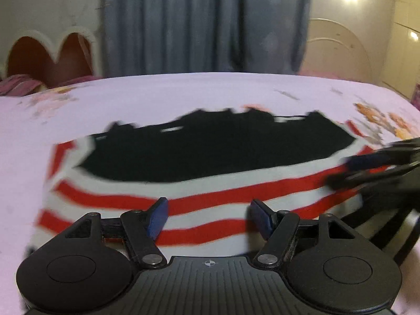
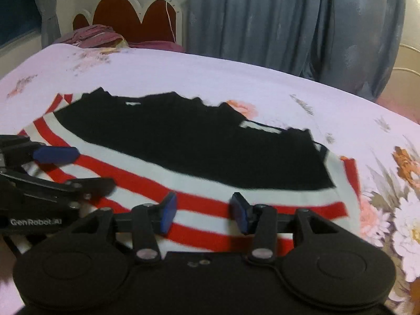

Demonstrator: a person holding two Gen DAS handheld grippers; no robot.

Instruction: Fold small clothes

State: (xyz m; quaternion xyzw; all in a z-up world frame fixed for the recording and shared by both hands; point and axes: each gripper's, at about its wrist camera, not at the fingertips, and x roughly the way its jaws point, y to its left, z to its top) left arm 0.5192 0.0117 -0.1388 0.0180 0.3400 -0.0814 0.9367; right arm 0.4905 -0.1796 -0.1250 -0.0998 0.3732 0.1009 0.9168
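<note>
A small garment with a black upper part (image 1: 210,152) and red and white stripes (image 1: 210,202) lies flat on the bed; it also shows in the right wrist view (image 2: 189,141). My left gripper (image 1: 208,216) is open and empty, just above the striped near edge. It also shows at the left of the right wrist view (image 2: 76,168). My right gripper (image 2: 203,214) is open and empty over the striped near edge. It also shows blurred at the right of the left wrist view (image 1: 338,170).
The bed has a pale pink sheet (image 2: 210,78) with flower prints (image 2: 401,165). A red and white headboard (image 2: 131,15) and purple pillows (image 2: 92,36) stand at the far end. Grey-blue curtains (image 2: 288,21) hang behind.
</note>
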